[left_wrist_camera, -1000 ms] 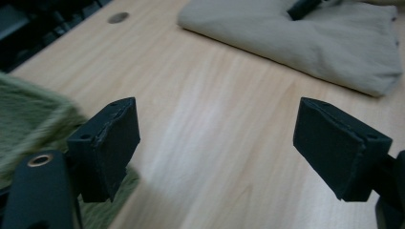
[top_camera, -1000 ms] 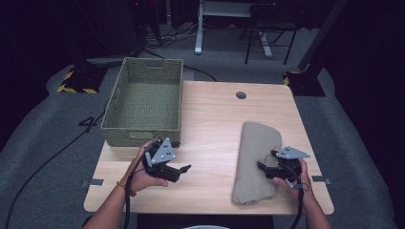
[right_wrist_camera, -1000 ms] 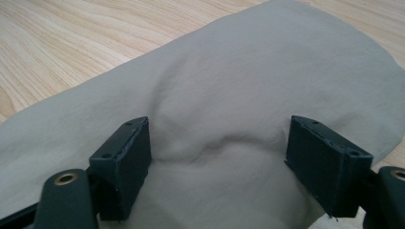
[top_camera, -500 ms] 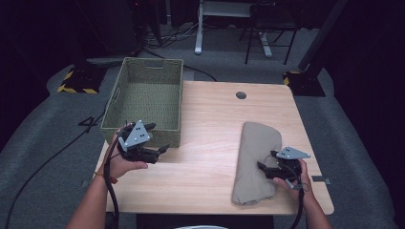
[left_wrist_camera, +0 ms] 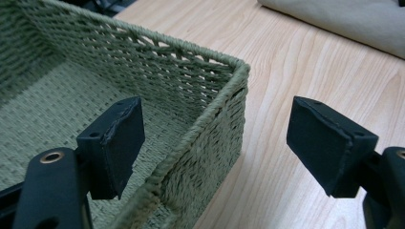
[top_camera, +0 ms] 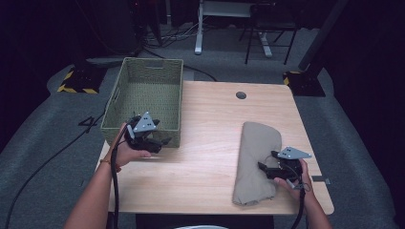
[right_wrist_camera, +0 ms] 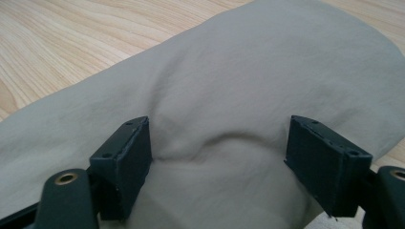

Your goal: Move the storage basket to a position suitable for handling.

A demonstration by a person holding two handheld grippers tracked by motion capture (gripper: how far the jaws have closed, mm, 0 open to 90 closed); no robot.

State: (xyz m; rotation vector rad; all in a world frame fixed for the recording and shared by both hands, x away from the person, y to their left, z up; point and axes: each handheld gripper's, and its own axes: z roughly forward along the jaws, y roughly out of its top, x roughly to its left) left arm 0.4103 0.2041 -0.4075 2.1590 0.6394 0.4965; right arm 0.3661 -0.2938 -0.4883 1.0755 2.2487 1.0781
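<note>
Folded cloth (top_camera: 258, 162): a beige fabric bundle lying lengthwise near the right edge of the counter (top_camera: 210, 138), well apart from the basket. It probably waits there to be lifted into the basket.

Right tongs (top_camera: 267, 171): set low at the cloth's near end, jaws wide, one pad on each side of a raised fold in the right gripper view (right_wrist_camera: 219, 138). The pads do not pinch the fabric yet, so this reads as lining up for a grip on the bulge.

Woven basket (top_camera: 148, 100): green and empty, standing at the counter's far left corner with its open top ready to receive the cloth.

Left tongs (top_camera: 160, 142): at the basket's near right corner, jaws wide but just drawn in a little. In the left gripper view (left_wrist_camera: 215, 157) one pad sits inside the rim and the other outside, neither pressing the wall. The aim is likely to steady or pull the basket.
</note>
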